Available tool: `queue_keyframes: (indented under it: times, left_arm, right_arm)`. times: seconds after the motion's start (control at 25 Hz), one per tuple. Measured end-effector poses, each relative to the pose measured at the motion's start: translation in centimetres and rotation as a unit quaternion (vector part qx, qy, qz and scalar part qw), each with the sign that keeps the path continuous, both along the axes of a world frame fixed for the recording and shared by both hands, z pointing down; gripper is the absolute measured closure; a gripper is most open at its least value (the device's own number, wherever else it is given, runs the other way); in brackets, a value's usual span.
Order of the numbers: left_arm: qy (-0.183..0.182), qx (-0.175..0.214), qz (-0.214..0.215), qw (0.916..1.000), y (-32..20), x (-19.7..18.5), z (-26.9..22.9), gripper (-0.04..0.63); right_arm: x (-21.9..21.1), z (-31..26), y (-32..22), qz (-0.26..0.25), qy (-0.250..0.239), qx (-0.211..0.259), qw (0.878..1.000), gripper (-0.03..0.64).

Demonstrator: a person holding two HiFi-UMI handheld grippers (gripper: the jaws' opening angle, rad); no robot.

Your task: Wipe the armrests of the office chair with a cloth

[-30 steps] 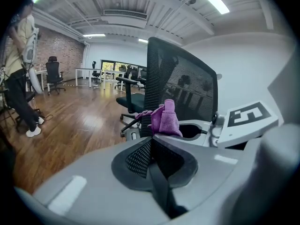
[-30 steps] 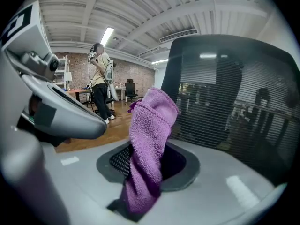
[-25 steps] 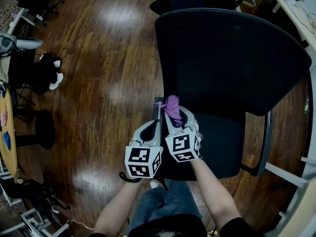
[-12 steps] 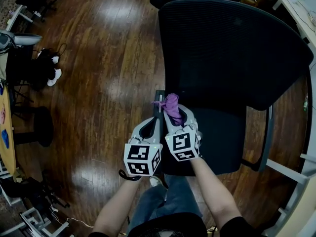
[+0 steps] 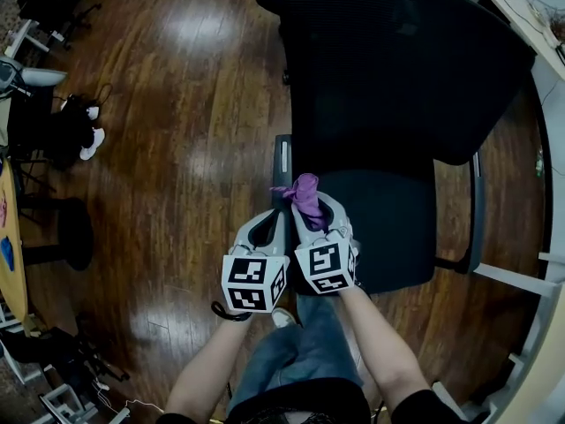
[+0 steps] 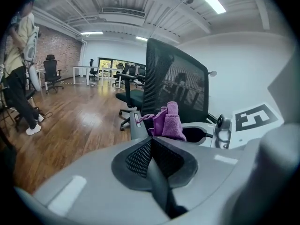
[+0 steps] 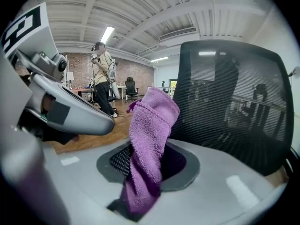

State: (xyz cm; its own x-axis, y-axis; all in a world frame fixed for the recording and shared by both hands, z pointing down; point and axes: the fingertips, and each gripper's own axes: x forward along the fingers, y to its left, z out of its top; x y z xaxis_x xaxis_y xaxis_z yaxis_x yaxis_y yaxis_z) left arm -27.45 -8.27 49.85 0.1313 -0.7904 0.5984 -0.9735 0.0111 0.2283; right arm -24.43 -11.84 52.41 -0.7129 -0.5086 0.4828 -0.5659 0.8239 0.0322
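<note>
A black office chair with a mesh back stands in front of me. Its left armrest runs just ahead of both grippers, and its right armrest lies at the far side of the seat. My right gripper is shut on a purple cloth, which sticks up from its jaws beside the near end of the left armrest. My left gripper is close at its left, shut with nothing in it. From the left gripper view the cloth hangs beside the armrest.
Brown wooden floor surrounds the chair. A black stool and white shoes are at the left. A white desk runs along the right edge. A person stands far off, near more office chairs.
More of the left armrest now shows ahead of the grippers, and the chair sits higher in the head view. Both grippers stay shut, side by side, with the cloth still held.
</note>
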Motion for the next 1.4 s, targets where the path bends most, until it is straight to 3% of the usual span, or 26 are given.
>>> queue_keyframes:
  times: [0.88,1.4]
  left_arm:
    - [-0.019,0.002,0.070,0.9974,12.5,5.2,2.0,0.589]
    - [-0.020,0.007,0.079,0.9967,16.2,6.2,3.9,0.589]
  right_arm:
    - [6.2,2.0,14.5,0.070,-0.032,-0.009,0.997,0.495]
    - [7.3,8.3,18.5,0.085,-0.023,-0.045,0.995,0.497]
